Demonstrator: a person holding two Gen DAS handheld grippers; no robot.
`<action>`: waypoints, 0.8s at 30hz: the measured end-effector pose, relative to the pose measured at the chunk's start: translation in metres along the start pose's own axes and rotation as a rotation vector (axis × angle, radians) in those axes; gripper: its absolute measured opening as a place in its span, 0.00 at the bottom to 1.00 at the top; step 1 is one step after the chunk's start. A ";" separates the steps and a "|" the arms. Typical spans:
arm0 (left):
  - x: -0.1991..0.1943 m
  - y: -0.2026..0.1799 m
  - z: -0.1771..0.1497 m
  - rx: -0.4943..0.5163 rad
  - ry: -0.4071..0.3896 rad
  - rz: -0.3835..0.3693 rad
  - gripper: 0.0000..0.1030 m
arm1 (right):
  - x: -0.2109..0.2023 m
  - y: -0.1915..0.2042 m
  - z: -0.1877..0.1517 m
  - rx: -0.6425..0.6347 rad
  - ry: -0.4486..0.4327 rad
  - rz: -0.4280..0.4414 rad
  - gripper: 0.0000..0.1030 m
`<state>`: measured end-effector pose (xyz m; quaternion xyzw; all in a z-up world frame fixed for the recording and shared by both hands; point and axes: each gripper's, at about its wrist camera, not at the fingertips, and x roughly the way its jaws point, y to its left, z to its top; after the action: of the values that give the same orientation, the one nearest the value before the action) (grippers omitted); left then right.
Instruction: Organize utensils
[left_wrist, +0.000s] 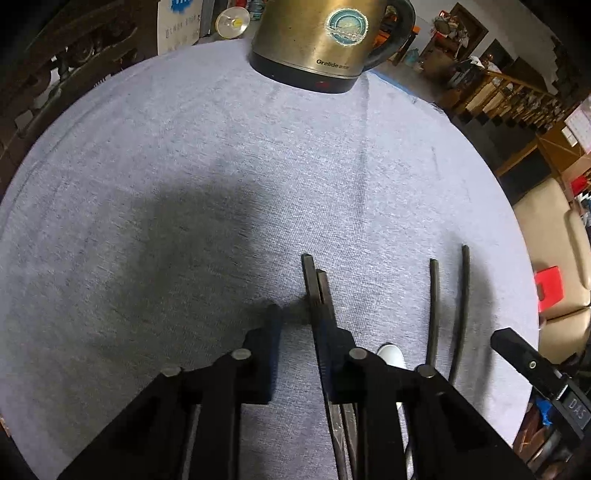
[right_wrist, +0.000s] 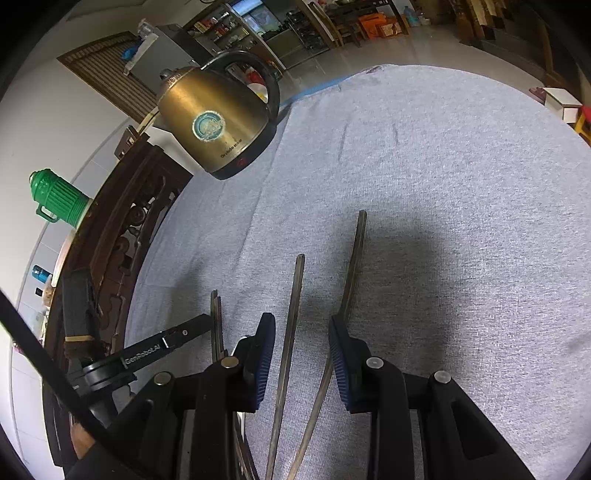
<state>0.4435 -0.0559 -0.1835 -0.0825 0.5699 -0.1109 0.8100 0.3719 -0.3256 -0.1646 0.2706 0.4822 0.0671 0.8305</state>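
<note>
Chopsticks (right_wrist: 291, 332) look thin, stiff, light and slippery on the cloth-covered counter (right_wrist: 461, 184), so the spread right gripper (right_wrist: 301, 325) should pinch mid-length, while the left gripper (left_wrist: 295, 321) also stands spread.

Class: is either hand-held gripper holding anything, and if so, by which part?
Nothing is held. The left hand-held gripper and right hand-held gripper are open; chopsticks lie loose on the cloth by their fingers.

The left black two-finger tongs (left_wrist: 297, 325) sit low with jaws spread apart, blue-padded fingers (left_wrist: 271, 332) pointing forward. The right black two-finger tongs (right_wrist: 302, 354) sit just beside them, likewise gaping wide, ribbed blue pads (right_wrist: 341, 363) facing inward.
</note>
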 end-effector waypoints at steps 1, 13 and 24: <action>0.000 0.000 0.001 0.006 0.001 0.007 0.12 | 0.001 0.000 0.000 0.001 0.002 0.002 0.31; -0.005 0.029 -0.004 -0.057 0.086 -0.086 0.02 | 0.034 0.019 0.008 -0.013 0.067 -0.005 0.31; 0.004 0.004 0.001 -0.027 0.086 -0.110 0.23 | 0.068 0.030 0.020 -0.079 0.162 -0.134 0.28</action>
<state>0.4463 -0.0535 -0.1880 -0.1198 0.6000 -0.1512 0.7764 0.4289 -0.2826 -0.1930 0.1986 0.5617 0.0519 0.8015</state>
